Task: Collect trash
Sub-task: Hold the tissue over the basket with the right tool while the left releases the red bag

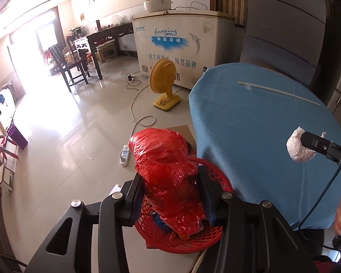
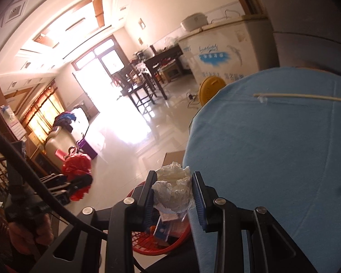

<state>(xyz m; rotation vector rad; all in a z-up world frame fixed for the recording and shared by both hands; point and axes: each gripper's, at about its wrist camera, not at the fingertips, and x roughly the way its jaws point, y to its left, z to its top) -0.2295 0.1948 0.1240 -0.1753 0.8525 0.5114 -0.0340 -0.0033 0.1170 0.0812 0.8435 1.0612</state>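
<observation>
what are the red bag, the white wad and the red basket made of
Red bag: thin glossy plastic film, by its crinkles, shine and translucency. White wad: looks like crumpled tissue or thin plastic; matte, creased, slightly see-through, so uncertain. Red basket: rigid moulded plastic, by its open lattice.

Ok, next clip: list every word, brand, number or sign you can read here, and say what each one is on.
"huaxing", script lettering on the front of the white chest freezer.
"知名品牌", blue characters lower on the same front; the characters to their left are only partly readable.
White characters on the freezer's blue splash: too blurred.
Small logo at its top left corner: too small.
Right wrist view: all freezer text blurred.
Nothing else carries readable text.
</observation>
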